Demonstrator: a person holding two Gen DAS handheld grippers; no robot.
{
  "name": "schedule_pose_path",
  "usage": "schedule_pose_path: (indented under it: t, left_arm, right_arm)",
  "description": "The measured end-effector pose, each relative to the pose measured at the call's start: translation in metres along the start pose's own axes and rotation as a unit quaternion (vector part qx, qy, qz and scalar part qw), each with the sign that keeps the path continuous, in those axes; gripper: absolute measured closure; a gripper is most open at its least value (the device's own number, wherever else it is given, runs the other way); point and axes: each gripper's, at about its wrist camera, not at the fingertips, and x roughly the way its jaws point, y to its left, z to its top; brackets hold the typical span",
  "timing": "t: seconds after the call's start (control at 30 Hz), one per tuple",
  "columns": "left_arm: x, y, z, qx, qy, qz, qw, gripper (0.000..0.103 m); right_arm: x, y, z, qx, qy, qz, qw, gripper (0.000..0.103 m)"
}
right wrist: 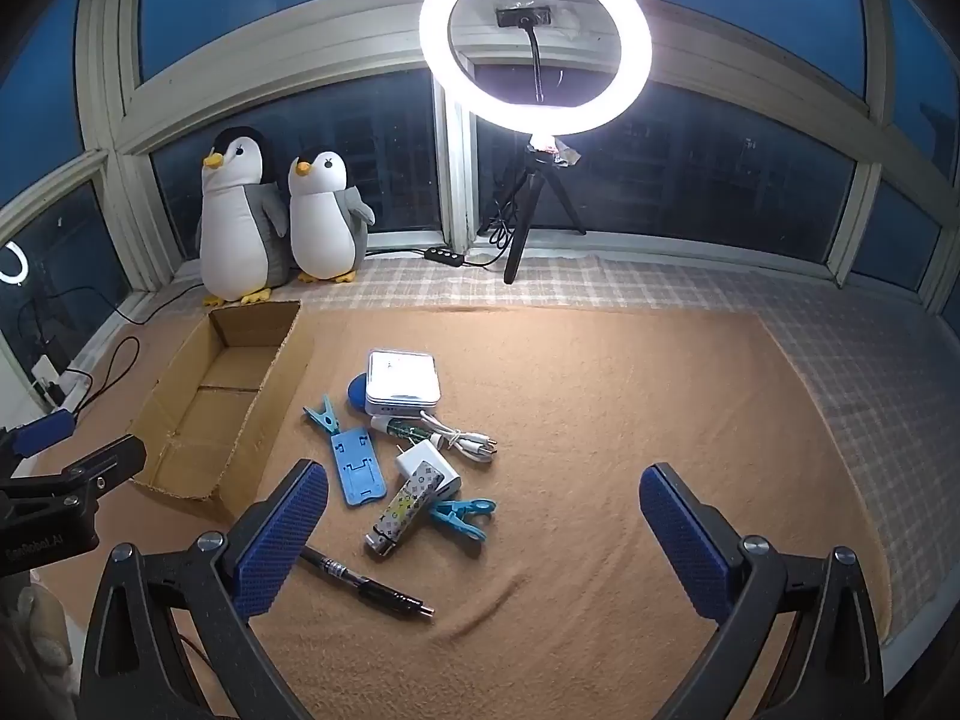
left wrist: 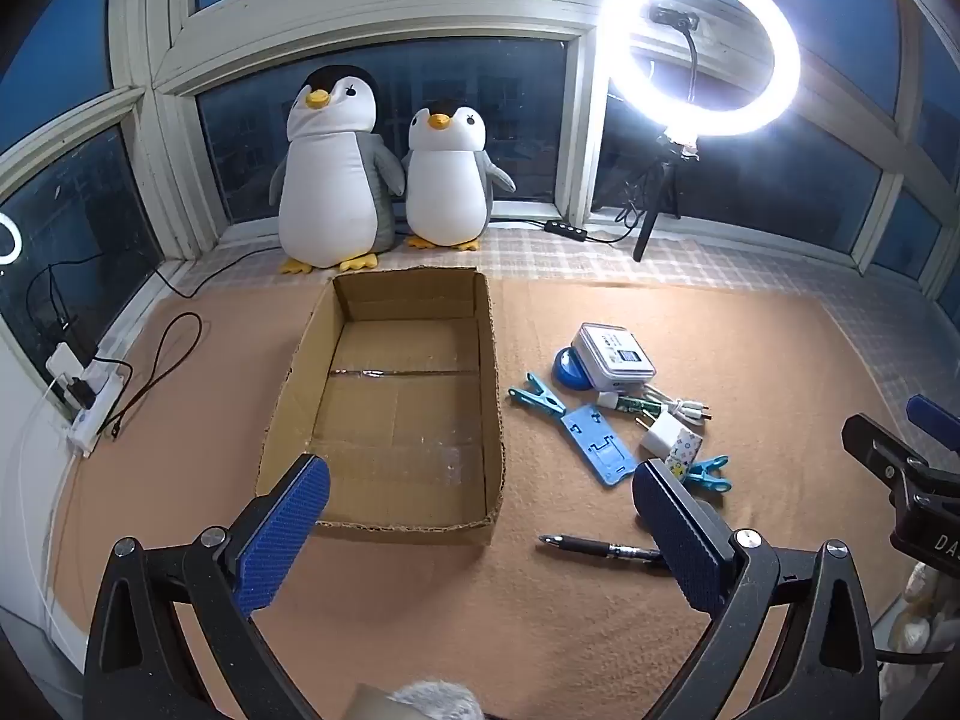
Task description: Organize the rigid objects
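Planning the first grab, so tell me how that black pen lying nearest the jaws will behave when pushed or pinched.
The black pen is a slim round barrel lying flat on the fuzzy brown cloth, so it would probably roll if nudged sideways, though the nap may slow it. It looks stiff and light. Its smooth barrel may slip or twist unless pinched across the middle.

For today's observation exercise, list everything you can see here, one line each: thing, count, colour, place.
cardboard box: 1, brown, left on the blanket, nothing inside
white tin: 1, white, top of the pile
blue disc: 1, blue, partly under tin
clothes pegs: 2, teal, pile edges
phone stand: 1, blue, beside box
charger plug: 1, white, mid-pile
patterned lighter: 1, multicoloured, by plug
cable: 1, white, below tin
pen: 1, black, nearest
penguins: 2, white-grey, sill
ring light: 1, white, sill
left claw: open
right claw: open
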Motion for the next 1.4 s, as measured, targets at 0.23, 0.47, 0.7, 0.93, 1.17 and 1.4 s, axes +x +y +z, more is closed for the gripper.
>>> schedule_pose_path:
  t: [0.23, 0.47, 0.7, 0.93, 1.17, 1.4]
  left_arm:
    - [0.002, 0.000, 0.002, 0.003, 0.000, 0.000, 1.0000, 0.001]
    - [-0.005, 0.010, -0.001, -0.001, -0.004, -0.003, 1.0000, 0.001]
    - [-0.001, 0.000, -0.002, 0.004, -0.005, 0.002, 1.0000, 0.001]
    - [-0.002, -0.001, 0.000, 0.003, -0.006, 0.002, 1.0000, 0.001]
    - [-0.001, -0.001, 0.000, 0.003, -0.005, 0.001, 1.0000, 0.001]
    - [-0.001, -0.001, 0.001, 0.001, -0.005, 0.000, 1.0000, 0.001]
  right_arm:
    - [0.002, 0.000, -0.002, 0.006, 0.000, 0.000, 1.000, 0.000]
    - [0.002, 0.001, -0.003, 0.007, 0.002, 0.006, 1.000, 0.000]
    - [0.002, 0.001, -0.003, 0.008, 0.004, 0.008, 1.000, 0.000]
    - [0.002, 0.002, -0.004, 0.008, 0.006, 0.009, 1.000, 0.000]
    - [0.004, 0.004, -0.005, 0.010, 0.011, 0.010, 1.000, 0.000]
    - [0.004, 0.004, -0.004, 0.011, 0.013, 0.012, 1.000, 0.000]
